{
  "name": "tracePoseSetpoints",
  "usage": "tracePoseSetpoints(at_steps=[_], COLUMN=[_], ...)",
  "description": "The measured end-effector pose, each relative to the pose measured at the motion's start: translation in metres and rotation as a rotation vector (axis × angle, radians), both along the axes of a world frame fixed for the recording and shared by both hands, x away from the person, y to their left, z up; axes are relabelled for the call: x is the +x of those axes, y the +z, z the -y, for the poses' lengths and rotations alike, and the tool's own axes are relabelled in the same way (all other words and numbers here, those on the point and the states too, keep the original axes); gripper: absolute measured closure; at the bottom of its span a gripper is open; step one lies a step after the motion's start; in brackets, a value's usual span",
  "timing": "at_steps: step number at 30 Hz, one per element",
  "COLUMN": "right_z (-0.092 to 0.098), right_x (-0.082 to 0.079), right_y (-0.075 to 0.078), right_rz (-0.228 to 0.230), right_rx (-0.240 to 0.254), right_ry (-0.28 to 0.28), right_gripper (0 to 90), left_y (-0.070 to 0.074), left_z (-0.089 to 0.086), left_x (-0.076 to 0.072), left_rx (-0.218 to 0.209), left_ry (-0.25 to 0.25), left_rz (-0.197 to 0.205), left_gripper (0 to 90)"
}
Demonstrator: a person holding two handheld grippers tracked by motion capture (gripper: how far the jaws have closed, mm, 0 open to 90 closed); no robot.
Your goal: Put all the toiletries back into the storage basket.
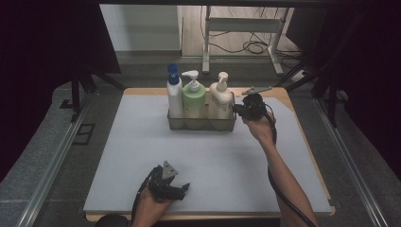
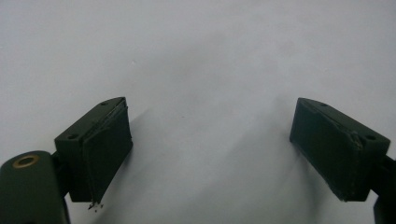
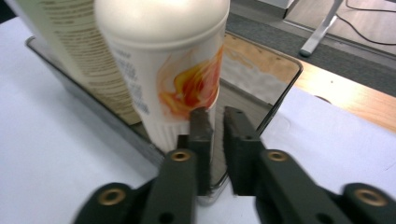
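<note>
A clear tray (image 1: 201, 126) stands at the back middle of the mat with three pump bottles in it: a white one with a blue cap (image 1: 174, 97), a green one (image 1: 194, 99) and a cream one (image 1: 220, 101). My right gripper (image 1: 235, 109) is at the tray's right end. In the right gripper view the right gripper (image 3: 218, 123) is shut on the tray's thin wall (image 3: 280, 100), right beside the cream bottle (image 3: 163, 70) with its orange print. Near the front edge, my left gripper (image 1: 182, 189) rests low over the mat, and it (image 2: 210, 149) is open with nothing between its jaws.
A pale grey mat (image 1: 142, 156) covers most of the wooden table (image 1: 279, 92). A small metal piece (image 1: 255, 89) lies at the back right corner. Beyond the table stand a white frame's legs (image 1: 206, 47) and floor cables.
</note>
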State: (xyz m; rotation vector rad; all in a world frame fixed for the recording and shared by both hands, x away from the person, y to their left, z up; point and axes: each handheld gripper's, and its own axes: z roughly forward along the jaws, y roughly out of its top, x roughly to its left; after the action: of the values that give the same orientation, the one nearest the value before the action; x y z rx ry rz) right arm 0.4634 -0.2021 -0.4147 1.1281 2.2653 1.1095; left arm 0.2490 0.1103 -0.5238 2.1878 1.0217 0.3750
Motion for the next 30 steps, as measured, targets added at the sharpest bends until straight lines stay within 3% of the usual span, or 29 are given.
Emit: tracePoseSetpoints(at_steps=[7, 16, 30], right_z=[-0.004, -0.005, -0.012], right_x=[0.014, 0.026, 0.032], right_y=[-0.007, -0.023, -0.035], right_rz=[-0.031, -0.078, -0.104], right_rx=[-0.007, 0.009, -0.004], right_ry=[-0.034, -0.035, -0.030], right_gripper=[89.5, 89.4, 89.2], left_y=[0.000, 0.000, 0.000], left_z=[0.000, 0.000, 0.000], left_x=[0.000, 0.000, 0.000], left_rx=[-0.001, -0.001, -0.001], left_ry=[0.000, 0.001, 0.001], left_rz=[-0.001, -0.002, -0.002], left_gripper=[12.0, 12.0, 12.0])
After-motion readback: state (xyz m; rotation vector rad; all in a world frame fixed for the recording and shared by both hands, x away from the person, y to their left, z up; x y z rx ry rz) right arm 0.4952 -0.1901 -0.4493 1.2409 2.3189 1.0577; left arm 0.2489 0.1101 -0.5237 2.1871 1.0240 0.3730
